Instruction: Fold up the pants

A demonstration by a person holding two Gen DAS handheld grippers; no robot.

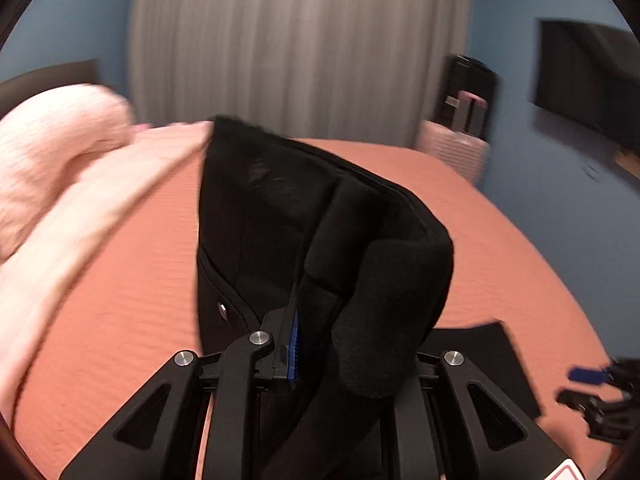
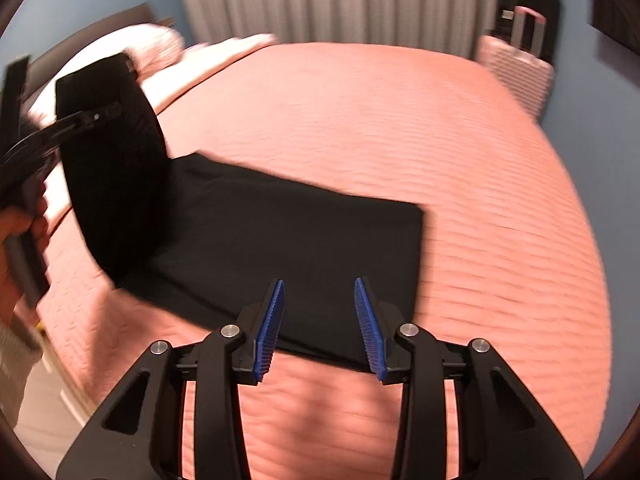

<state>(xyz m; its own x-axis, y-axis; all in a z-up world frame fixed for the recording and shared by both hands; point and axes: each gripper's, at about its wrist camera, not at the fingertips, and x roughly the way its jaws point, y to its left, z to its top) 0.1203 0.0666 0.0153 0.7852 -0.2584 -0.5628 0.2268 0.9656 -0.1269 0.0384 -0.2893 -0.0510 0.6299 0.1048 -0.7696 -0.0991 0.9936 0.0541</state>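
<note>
Left gripper [image 1: 320, 320] closed on one end of the black pants [image 1: 280, 216], the cloth bunched over its blue pad [image 1: 294, 350] and raised off the bed [image 1: 120, 300] at frame centre of the left view; in the right view the same lifted end stands at upper left [image 2: 112, 168], pinched by the left gripper [image 2: 94, 116] that a hand [image 2: 20, 240] holds at the left edge; the rest of the pants lies flat across the frame's middle. Right gripper [image 2: 320, 320] parted and empty, its blue pads [image 2: 272, 332] hovering over the near edge of the flat part, apparently not touching it; whether they graze the cloth cannot be told. Pillow [image 1: 52, 152], curtain [image 1: 300, 40] and suitcase [image 2: 516, 64] lie at the far side, well apart from the work.

Judged step: carrying the raised end over the flat part to make a fold; about midway through the task, by the look of it. To do it well: keep the pinch firm so the thick bunch does not slip; sweep the end low and straight toward the far edge of the flat part; let the right gripper press the flat layer so it does not drag; lay edges flush before letting go; blur suggests haste, so slow near landing.
</note>
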